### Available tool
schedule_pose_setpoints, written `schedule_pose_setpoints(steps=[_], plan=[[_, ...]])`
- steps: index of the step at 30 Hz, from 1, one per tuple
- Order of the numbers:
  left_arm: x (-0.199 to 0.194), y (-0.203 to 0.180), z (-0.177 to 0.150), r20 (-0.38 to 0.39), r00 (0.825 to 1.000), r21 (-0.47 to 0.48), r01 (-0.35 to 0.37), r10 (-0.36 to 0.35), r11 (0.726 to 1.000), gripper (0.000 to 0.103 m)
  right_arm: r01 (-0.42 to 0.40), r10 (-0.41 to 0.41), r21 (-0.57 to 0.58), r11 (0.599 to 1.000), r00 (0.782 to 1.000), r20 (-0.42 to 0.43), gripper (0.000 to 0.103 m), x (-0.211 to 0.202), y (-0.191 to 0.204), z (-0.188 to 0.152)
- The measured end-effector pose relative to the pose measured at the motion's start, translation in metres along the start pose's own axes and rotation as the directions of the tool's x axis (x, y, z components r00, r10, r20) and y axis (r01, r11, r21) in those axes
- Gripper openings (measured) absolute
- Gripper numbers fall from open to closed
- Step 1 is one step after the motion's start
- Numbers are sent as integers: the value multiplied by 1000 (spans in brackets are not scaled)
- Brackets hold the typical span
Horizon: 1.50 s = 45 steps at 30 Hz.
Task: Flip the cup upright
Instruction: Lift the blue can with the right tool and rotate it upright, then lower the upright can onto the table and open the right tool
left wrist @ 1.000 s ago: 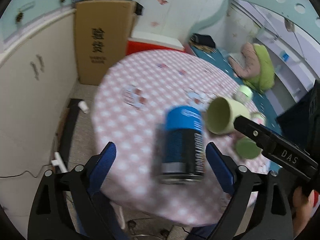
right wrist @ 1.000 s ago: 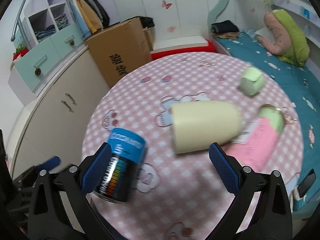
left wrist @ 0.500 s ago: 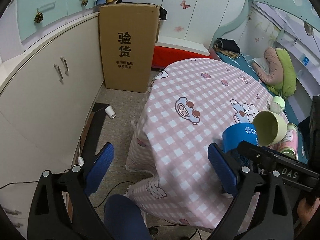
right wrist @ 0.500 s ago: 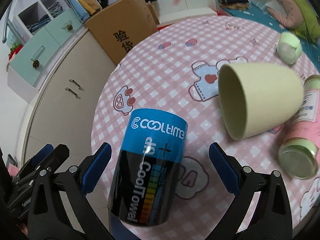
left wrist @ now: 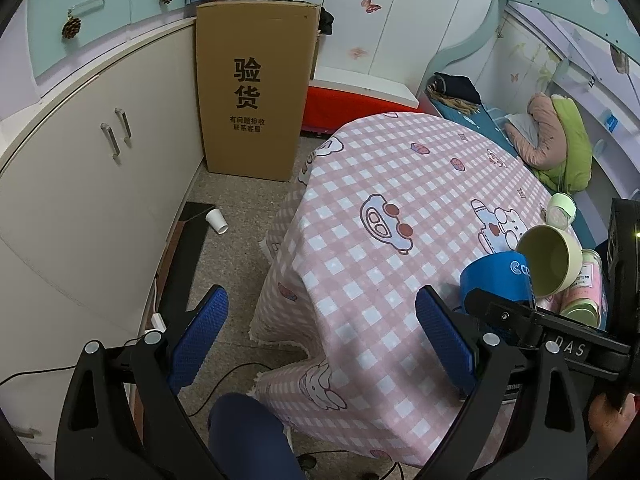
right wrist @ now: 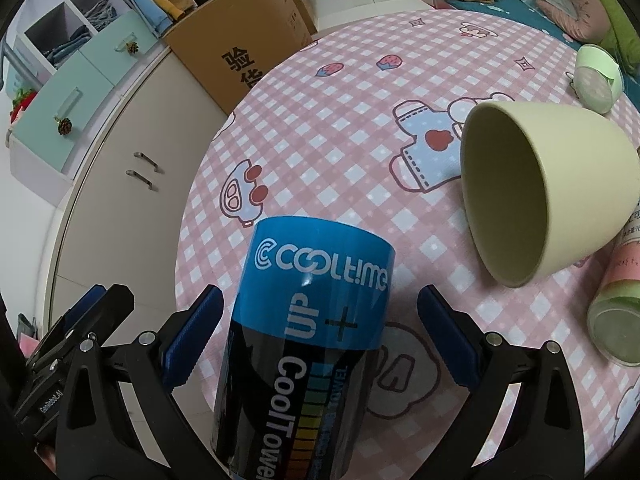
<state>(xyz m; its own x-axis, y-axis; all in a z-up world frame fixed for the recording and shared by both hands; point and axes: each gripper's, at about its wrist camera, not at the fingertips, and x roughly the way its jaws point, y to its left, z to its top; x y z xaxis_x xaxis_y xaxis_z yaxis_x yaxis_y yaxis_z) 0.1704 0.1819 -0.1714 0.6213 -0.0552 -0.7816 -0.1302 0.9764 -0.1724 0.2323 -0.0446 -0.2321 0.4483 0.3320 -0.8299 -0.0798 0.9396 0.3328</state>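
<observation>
Left wrist view first: the left gripper hangs off the near left edge of the table, looking past the pink checked cloth toward the floor, jaws spread wide with nothing between the blue pads, so it seems parked out of the way and leaving the work to the other hand. Far to the right sits the cup, pale yellow-green, lying on its side with its open mouth turned this way, resting against a pink bottle that also lies flat; just in front is the blue top of a canister, and the right gripper's black frame crosses the lower right. Now the right wrist view: the right gripper is lined up on that blue and black canister, which stands between the jaws; they are spread wider than its body, with a gap showing on each side, so nothing is pinched. The cup lies tipped over at the far right, mouth facing near-left, well clear of the fingers and untouched, the bottle beside it. My read: the canister blocks the straight approach, so the flip has not begun.
</observation>
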Motion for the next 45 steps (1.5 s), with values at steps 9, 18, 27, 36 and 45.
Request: schedule_pose_setpoints(steps=[9, 18, 27, 36, 45], plan=[[4, 1, 3, -2, 1000, -3, 10, -10, 1000, 91, 20, -19, -37, 999, 1000, 22, 73, -2, 3, 6], [4, 0, 7, 1, 1000, -6, 24, -24, 1000, 91, 84, -68, -133, 988, 990, 121, 72, -25, 19, 16], [7, -8, 13, 6, 999, -1, 36, -36, 999, 91, 207, -152, -208, 956, 955, 255, 71, -45, 26, 30], [6, -17, 16, 8, 999, 15, 35, -35, 999, 91, 261, -181, -233, 937, 932, 315, 70, -52, 27, 32], [-6, -19, 13, 24, 999, 22, 23, -23, 999, 91, 216, -134, -239, 947, 938, 318, 79, -62, 35, 21]])
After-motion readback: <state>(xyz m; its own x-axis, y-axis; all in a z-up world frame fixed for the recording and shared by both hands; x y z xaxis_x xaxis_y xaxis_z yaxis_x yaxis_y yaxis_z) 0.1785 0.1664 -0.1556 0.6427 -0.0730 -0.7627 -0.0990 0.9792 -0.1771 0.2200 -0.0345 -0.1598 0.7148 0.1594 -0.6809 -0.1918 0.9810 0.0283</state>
